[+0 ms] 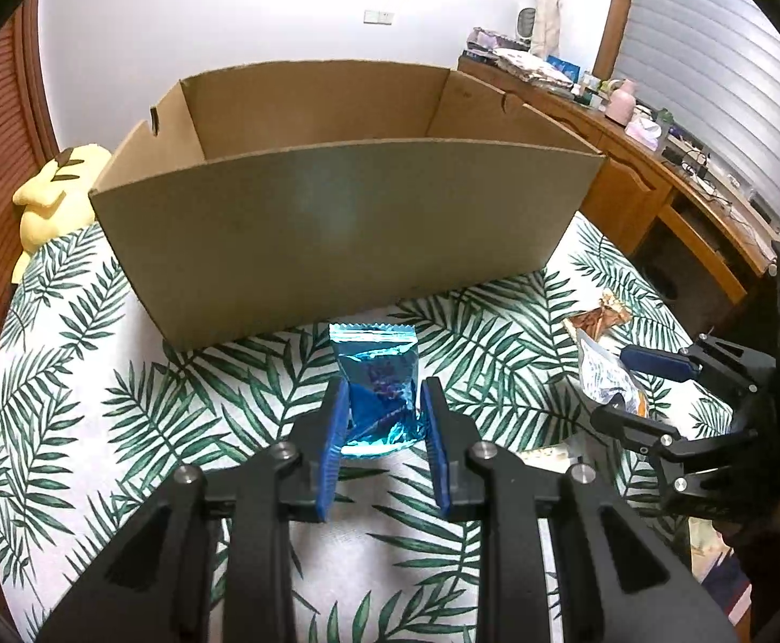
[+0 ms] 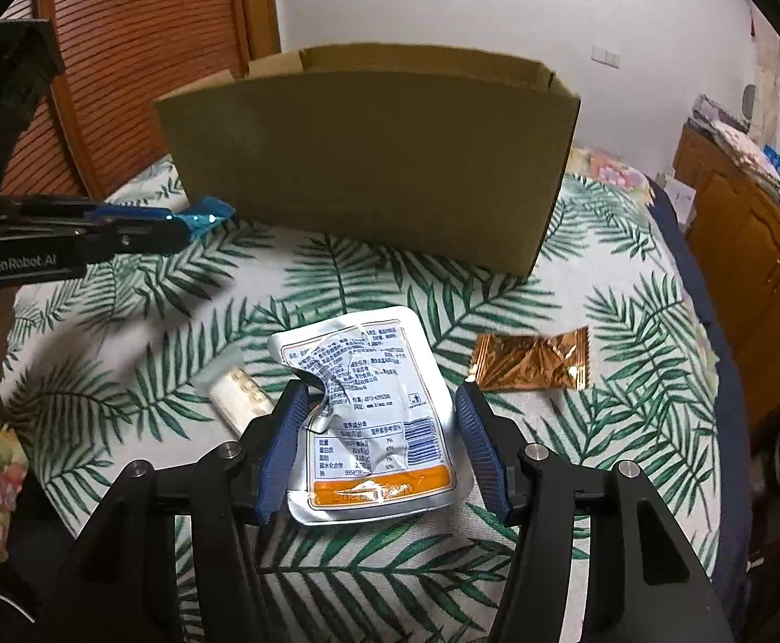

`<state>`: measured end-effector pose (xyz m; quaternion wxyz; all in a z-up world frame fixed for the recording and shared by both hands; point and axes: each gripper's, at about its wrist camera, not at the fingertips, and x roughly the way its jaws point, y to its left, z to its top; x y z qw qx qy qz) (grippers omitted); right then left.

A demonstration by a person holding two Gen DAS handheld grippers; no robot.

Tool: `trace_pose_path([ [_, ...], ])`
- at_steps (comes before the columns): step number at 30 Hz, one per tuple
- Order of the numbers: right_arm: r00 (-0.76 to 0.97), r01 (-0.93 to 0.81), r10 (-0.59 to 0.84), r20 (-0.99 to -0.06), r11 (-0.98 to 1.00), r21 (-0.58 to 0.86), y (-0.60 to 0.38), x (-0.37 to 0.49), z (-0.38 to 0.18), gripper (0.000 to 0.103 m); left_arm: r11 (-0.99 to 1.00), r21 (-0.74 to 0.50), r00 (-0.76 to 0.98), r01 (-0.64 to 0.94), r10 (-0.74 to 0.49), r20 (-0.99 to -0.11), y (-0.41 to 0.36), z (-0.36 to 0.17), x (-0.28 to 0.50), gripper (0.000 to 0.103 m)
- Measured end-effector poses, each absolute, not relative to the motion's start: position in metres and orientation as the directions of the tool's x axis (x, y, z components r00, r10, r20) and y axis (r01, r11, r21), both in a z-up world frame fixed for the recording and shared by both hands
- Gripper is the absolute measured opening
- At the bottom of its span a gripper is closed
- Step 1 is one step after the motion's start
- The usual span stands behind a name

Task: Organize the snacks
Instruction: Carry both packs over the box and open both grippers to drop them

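Matt brown cardboard on the box [image 1: 336, 214], printed cloth under it all [image 1: 68, 402] — glossy blue foil on one packet [image 1: 376, 375], crinkled silver film on the pouch [image 2: 368, 418], shiny copper foil on the sachet [image 2: 532, 364] — and ribbed blue rubbery pads [image 2: 285, 450] on matt black plastic.

The tall cardboard box [image 1: 336, 214] stands across the far side of the bed [image 2: 631, 321], walling it off; its top is open. Bare leaf-print cover lies before it, left of the scattered packets.
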<state>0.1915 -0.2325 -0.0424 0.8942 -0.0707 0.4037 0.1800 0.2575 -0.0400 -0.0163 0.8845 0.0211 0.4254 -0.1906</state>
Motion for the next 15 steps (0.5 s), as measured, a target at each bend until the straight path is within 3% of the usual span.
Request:
trace_pose_path([
  [15,0.712,-0.402,0.304,-0.633,0.915,-0.013,-0.229,0.192,0.029,0.058,0.915,-0.123,0.645,0.384,-0.361,-0.674,-0.043,0.041,0.261,0.025],
])
